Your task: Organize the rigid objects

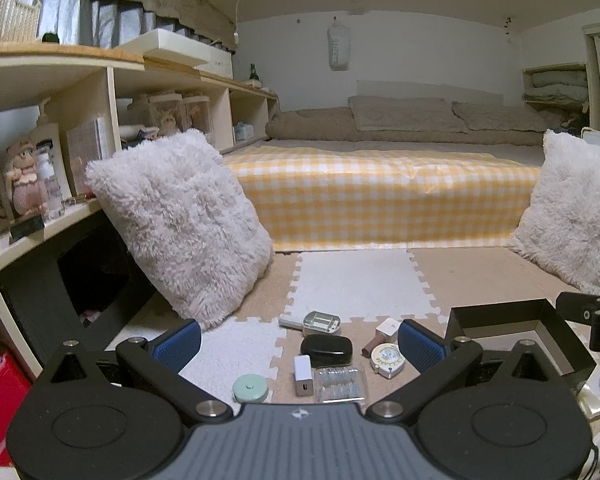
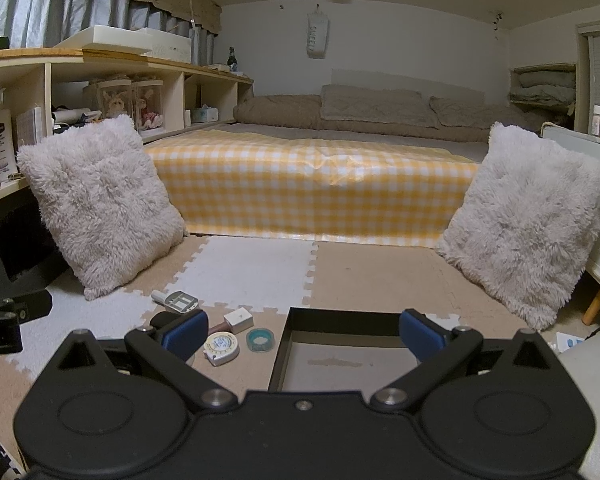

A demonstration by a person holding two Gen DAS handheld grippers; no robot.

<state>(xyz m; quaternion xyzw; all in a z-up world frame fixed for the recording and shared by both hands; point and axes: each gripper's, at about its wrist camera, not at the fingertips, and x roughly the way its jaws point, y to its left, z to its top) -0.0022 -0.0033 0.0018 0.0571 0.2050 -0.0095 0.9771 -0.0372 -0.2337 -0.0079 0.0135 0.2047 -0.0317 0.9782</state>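
Both grippers you're holding wide open, gripping nothing: left gripper (image 1: pixel 300 344) hovering over cluster at frame bottom — black case (image 1: pixel 326 350), white charger (image 1: pixel 303 374), clear box (image 1: pixel 341 384), tape measure (image 1: pixel 388 355). Right gripper (image 2: pixel 302 336) facing black tray (image 2: pixel 342 364), lower centre, sitting empty. Sorting not yet begun.

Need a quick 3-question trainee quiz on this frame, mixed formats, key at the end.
1. True or false: the black tray already holds one of the small items.
2. Which item lies nearest the tray in the right wrist view? A) teal tape roll B) black case C) white charger
3. Fill in: both the left claw and the right claw are ____ and hold nothing.

Key: 1 false; 2 A; 3 open.
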